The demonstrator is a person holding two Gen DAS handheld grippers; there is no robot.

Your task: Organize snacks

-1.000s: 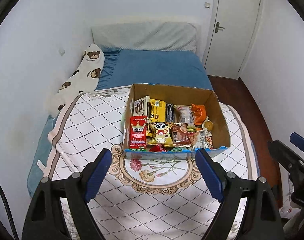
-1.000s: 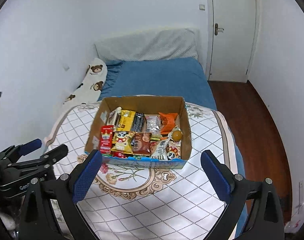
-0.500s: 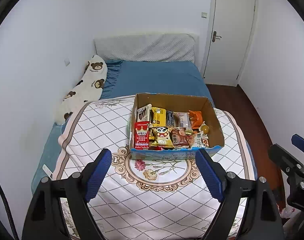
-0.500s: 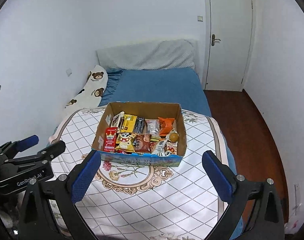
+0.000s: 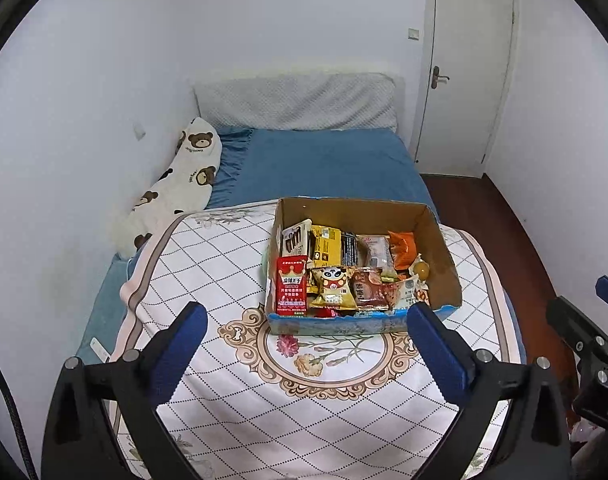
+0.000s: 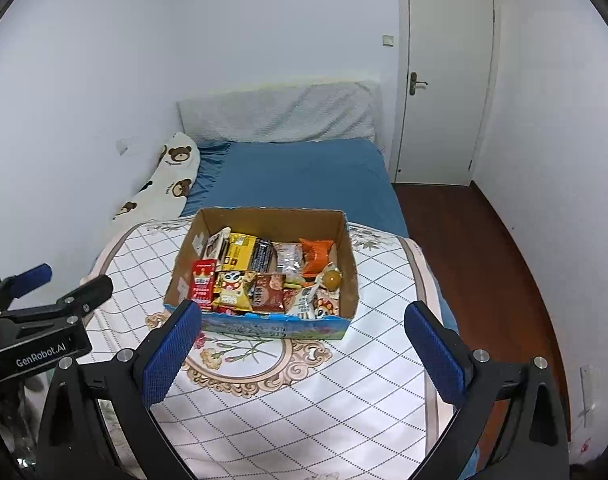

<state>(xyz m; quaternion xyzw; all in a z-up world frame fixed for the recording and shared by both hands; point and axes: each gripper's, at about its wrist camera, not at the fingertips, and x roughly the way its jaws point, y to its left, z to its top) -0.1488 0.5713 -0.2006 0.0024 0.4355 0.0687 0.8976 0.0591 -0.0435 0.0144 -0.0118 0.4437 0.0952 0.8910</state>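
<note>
A cardboard box [image 5: 351, 205] with a blue front stands on a white quilted cover, packed with snacks. Among them are a red packet [image 5: 291, 286], a panda packet [image 5: 333, 286], a yellow carton [image 5: 325, 242] and an orange bag [image 5: 401, 246]. My left gripper [image 5: 305, 316] hangs in front of the box, above the cover. Its jaws are opening and nothing is between them. My right gripper [image 6: 303, 312] is open and empty, also short of the box [image 6: 272, 216]. Each gripper shows at the edge of the other's view.
The box sits on a quilt [image 5: 232, 264] spread over a bed with a blue sheet [image 5: 323, 164]. A bear-print pillow [image 5: 180, 184] lies along the left wall. A shut white door [image 5: 463, 80] and dark wood floor [image 6: 475, 248] are on the right.
Both views have drawn back and up, so the box looks smaller and farther off. The left gripper's jaws stand a little wider than before.
</note>
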